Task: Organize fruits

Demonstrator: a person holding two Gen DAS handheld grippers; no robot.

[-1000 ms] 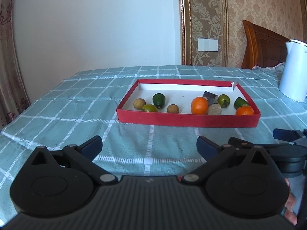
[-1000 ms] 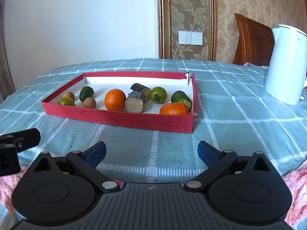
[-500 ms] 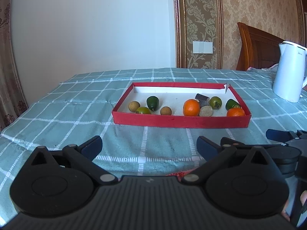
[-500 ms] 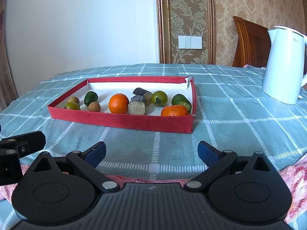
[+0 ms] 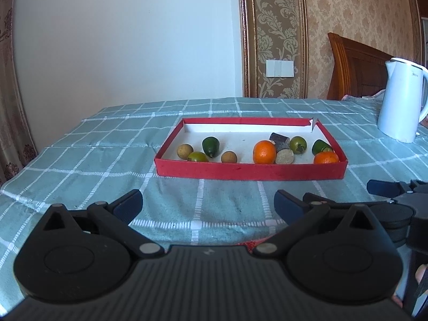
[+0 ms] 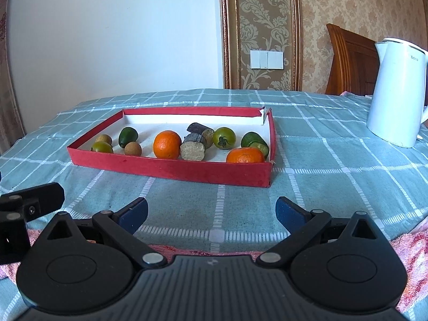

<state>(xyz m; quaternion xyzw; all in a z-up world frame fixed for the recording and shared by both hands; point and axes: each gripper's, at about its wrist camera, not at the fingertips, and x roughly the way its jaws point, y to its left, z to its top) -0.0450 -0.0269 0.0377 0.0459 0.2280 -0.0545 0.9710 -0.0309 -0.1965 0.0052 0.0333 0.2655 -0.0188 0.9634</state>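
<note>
Both tools are parked low over the near edge of the desk, well short of the fruit. The left tool [image 5: 208, 200] has its blue-tipped fingers spread wide with nothing between them, and the right tool [image 6: 211, 210] is the same, wide apart and empty. From the left wrist view you can catch the right one poking in at the right edge, and the right wrist view shows a bit of the left one at its left edge, so they sit side by side.

All the fruit sits in a shallow red tray [image 6: 171, 169] with a white inside, resting flat on the teal checked tablecloth [image 6: 334, 187]. Going from its left end: two little brown round fruits [image 6: 133, 149], a small green one [image 6: 102, 147] tucked in the near left corner, and a dark green pear-shaped one [image 6: 127, 136] behind them. Around the middle there's a big orange [image 6: 167, 144] right beside two dark cut cylinder chunks [image 6: 193, 147], the near one showing its pale cut face. Just right of those is a green tomato [image 6: 224, 137], then another dark green fruit [image 6: 254, 141] against the right wall, with a second orange [image 6: 244, 155] in the near right corner in front of it.

A white kettle [image 6: 396, 93] stands off to the right, well apart from the tray. Something pinkish and patterned [image 6: 409, 251] shows along the near edge by the right tool, can't tell what it is.
</note>
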